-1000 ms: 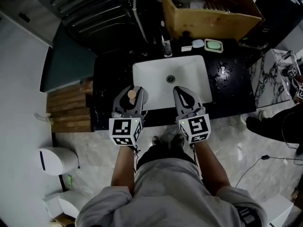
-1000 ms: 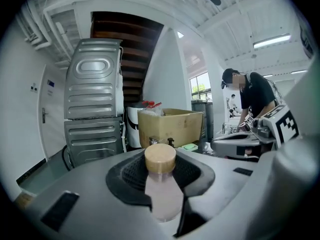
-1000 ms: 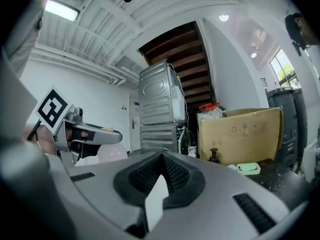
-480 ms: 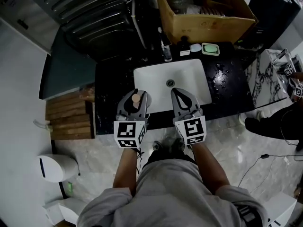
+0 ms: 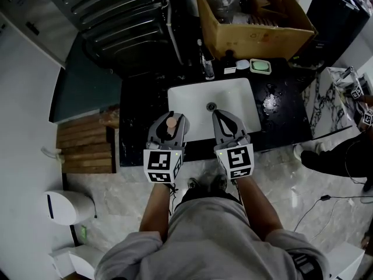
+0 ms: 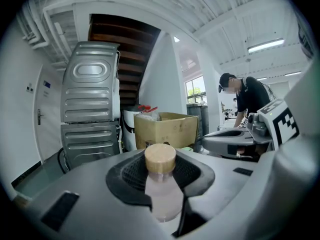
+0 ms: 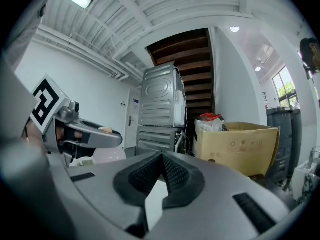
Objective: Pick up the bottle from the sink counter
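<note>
1. My left gripper (image 5: 172, 116) has its jaws clamped on the bottle (image 6: 161, 199) — the dark ribbed pads press against both sides of its pale pinkish body, just below the shoulder.
2. The bottle stands upright in that grip, and its round tan cap (image 6: 160, 158) rises clear above the pads.
3. In the head view the bottle sits close to the tips of the jaws, over the front left part of the white sink (image 5: 233, 101) and not on the black surface (image 5: 137, 115) around it. From above I cannot tell how high it hangs over the basin.
4. My right gripper (image 5: 220, 116) is just beside the left one. Its jaws are together, the pads meet at the tips, and nothing is between them — only a sliver of white shows through the gap behind the tips.
5. The two grippers lie side by side without touching, and both point away from me across the sink.
6. Behind the sink stands an open cardboard box (image 5: 256, 22), with a green soap dish (image 5: 260, 67) on the surface just in front of it.
7. Two grey ribbed machines (image 6: 90, 119), one stacked on the other, stand to the left of the box.
8. At the far right of the left gripper view a person in a dark shirt (image 6: 250, 101) is bent forward, well apart from the bottle
</note>
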Demonstrator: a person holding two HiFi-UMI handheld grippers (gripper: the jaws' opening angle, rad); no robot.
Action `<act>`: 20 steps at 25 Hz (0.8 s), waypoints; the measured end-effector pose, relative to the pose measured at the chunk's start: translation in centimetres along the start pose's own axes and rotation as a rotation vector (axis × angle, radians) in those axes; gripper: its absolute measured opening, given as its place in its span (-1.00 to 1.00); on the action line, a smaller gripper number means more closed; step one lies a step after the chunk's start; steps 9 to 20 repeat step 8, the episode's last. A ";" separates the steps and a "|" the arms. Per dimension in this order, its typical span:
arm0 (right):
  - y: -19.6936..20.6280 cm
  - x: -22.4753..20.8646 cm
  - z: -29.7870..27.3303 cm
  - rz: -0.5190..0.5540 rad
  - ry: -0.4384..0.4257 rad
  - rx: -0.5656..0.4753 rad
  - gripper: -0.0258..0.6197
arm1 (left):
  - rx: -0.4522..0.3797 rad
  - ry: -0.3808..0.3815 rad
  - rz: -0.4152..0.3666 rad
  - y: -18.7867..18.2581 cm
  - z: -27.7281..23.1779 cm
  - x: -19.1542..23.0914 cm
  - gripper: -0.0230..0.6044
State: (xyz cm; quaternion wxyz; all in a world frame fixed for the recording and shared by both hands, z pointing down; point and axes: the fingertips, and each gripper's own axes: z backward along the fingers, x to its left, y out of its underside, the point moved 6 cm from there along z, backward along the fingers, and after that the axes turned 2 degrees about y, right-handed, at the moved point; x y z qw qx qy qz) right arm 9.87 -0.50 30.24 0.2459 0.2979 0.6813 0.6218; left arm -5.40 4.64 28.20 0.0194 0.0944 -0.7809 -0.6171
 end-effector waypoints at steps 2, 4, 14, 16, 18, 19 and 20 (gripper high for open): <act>-0.1 0.1 0.0 -0.002 -0.001 -0.001 -0.89 | -0.003 -0.003 0.002 0.0 0.0 0.0 -0.53; -0.3 0.2 0.1 -0.013 -0.006 0.001 -0.89 | -0.006 0.000 0.004 -0.1 0.1 -0.2 -0.53; -0.5 0.0 0.4 -0.010 -0.005 0.002 -0.89 | -0.006 0.009 -0.006 -0.6 0.3 -0.7 -0.53; -0.5 0.0 0.4 -0.010 -0.005 0.002 -0.89 | -0.006 0.009 -0.006 -0.6 0.3 -0.7 -0.53; -0.5 0.0 0.4 -0.010 -0.005 0.002 -0.89 | -0.006 0.009 -0.006 -0.6 0.3 -0.7 -0.53; -0.5 0.0 0.4 -0.010 -0.005 0.002 -0.89 | -0.006 0.009 -0.006 -0.6 0.3 -0.7 -0.53; -0.5 0.0 0.4 -0.010 -0.005 0.002 -0.89 | -0.006 0.009 -0.006 -0.6 0.3 -0.7 -0.53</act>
